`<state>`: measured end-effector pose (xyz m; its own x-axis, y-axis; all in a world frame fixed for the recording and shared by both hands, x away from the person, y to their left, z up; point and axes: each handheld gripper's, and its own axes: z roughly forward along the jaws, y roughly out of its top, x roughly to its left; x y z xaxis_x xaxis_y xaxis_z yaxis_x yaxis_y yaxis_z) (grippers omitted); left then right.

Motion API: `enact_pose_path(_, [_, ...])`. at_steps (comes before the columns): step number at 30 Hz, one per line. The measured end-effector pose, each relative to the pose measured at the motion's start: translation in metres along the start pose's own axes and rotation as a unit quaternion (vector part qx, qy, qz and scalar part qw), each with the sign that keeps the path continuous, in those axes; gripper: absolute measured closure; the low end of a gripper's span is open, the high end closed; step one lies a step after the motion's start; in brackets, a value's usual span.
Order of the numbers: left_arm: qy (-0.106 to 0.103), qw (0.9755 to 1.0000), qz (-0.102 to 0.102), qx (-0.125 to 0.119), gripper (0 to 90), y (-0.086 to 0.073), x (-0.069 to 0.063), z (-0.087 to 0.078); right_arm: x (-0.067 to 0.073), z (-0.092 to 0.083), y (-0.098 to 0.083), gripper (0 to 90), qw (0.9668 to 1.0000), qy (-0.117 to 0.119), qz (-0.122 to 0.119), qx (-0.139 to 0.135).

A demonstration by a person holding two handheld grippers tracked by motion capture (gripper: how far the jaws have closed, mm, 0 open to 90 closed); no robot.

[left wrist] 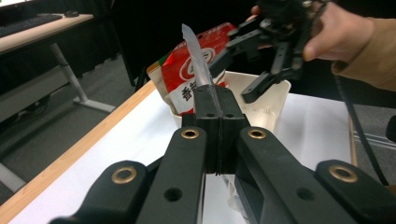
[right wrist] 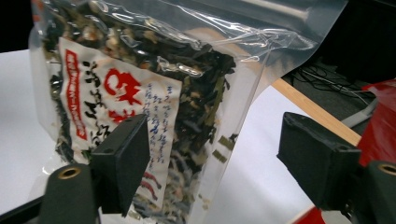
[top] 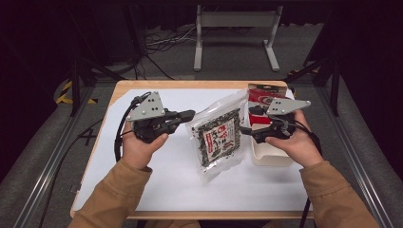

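Level above the table, the left gripper [top: 187, 114] pinches the seaweed bag [top: 219, 137]; right gripper [top: 247, 129] gapes wide beside it.

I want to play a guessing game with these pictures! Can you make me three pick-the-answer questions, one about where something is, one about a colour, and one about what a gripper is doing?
1. Where does the red packet stand?
A. in the white bin
B. on the floor
C. in the person's lap

2. What colour is the label on the clear seaweed bag?
A. blue and yellow
B. white with red writing
C. green

3. What is the left gripper doing?
A. hanging wide open
B. lying on the table
C. pinching the bag's edge

Answers:
1 A, the packet rises out of the bin at the table's right.
2 B, the right gripper view shows it close up.
3 C, the left gripper view shows its jaws shut on the clear plastic; the right gripper is open.
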<state>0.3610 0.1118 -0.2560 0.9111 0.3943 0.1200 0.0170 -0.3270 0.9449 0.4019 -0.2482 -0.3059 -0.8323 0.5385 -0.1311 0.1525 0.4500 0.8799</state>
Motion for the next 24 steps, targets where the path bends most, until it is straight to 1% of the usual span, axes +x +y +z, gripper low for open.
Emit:
enact_pose_path(2, [-0.003,1.0,0.003,-0.004,90.0,0.0,-0.002,-0.001,-0.001,0.005,0.0,23.9,1.0,0.008,0.002,-0.001])
enact_pose_path(3, [-0.006,1.0,0.005,-0.006,90.0,-0.001,-0.004,-0.002,-0.003,0.01,0.001,23.8,0.9998,0.017,0.003,-0.003])
enact_pose_path(6, [-0.007,0.9999,0.004,-0.006,90.0,-0.001,-0.005,-0.004,-0.005,0.016,0.003,23.5,0.9994,0.034,0.005,-0.008])
enact_pose_path(7, [-0.007,1.0,0.004,-0.005,90.0,-0.001,-0.006,-0.004,-0.005,0.016,0.003,23.5,0.9994,0.034,0.005,-0.008])
enact_pose_path(8, [-0.006,1.0,0.005,-0.005,90.0,-0.001,-0.006,-0.004,-0.005,0.02,0.005,23.6,0.9987,0.048,0.005,-0.012])
enact_pose_path(9, [-0.007,0.9999,0.004,-0.006,90.0,-0.002,-0.006,-0.005,-0.005,0.02,0.005,23.6,0.9987,0.048,0.005,-0.012])
enact_pose_path(11, [-0.007,1.0,0.004,-0.006,90.0,-0.002,-0.007,-0.005,-0.003,0.024,0.007,25.0,0.9976,0.068,0.006,-0.012])
enact_pose_path(13, [-0.008,0.9999,0.003,-0.008,90.0,-0.002,-0.009,-0.005,-0.002,0.026,0.008,25.9,0.9968,0.079,0.007,-0.012])
enact_pose_path(17, [-0.006,0.9999,0.001,-0.01,90.0,-0.002,-0.008,-0.006,-0.001,0.026,0.01,26.8,0.9963,0.085,0.004,-0.012])
enact_pose_path(19, [-0.005,0.9999,-0.001,-0.011,90.0,-0.002,-0.008,-0.007,0.0,0.025,0.011,30.4,0.9958,0.091,0.004,-0.01])
enact_pose_path(20, [-0.005,0.9999,-0.006,-0.015,90.0,-0.002,-0.007,-0.009,0.0,0.024,0.011,34.2,0.9957,0.092,0.005,-0.008])
enact_pose_path(22, [-0.009,0.9997,-0.011,-0.022,90.0,-0.003,-0.005,-0.011,0.001,0.019,0.011,40.7,0.9941,0.106,0.024,-0.003])
enact_pose_path(23, [-0.009,0.9996,-0.012,-0.024,90.0,-0.003,-0.005,-0.012,0.001,0.017,0.012,44.0,0.9936,0.11,0.028,0.001])
enact_pose_path(24, [-0.008,0.9995,-0.014,-0.027,90.0,-0.003,-0.004,-0.013,0.001,0.014,0.012,46.5,0.9932,0.113,0.026,0.005])
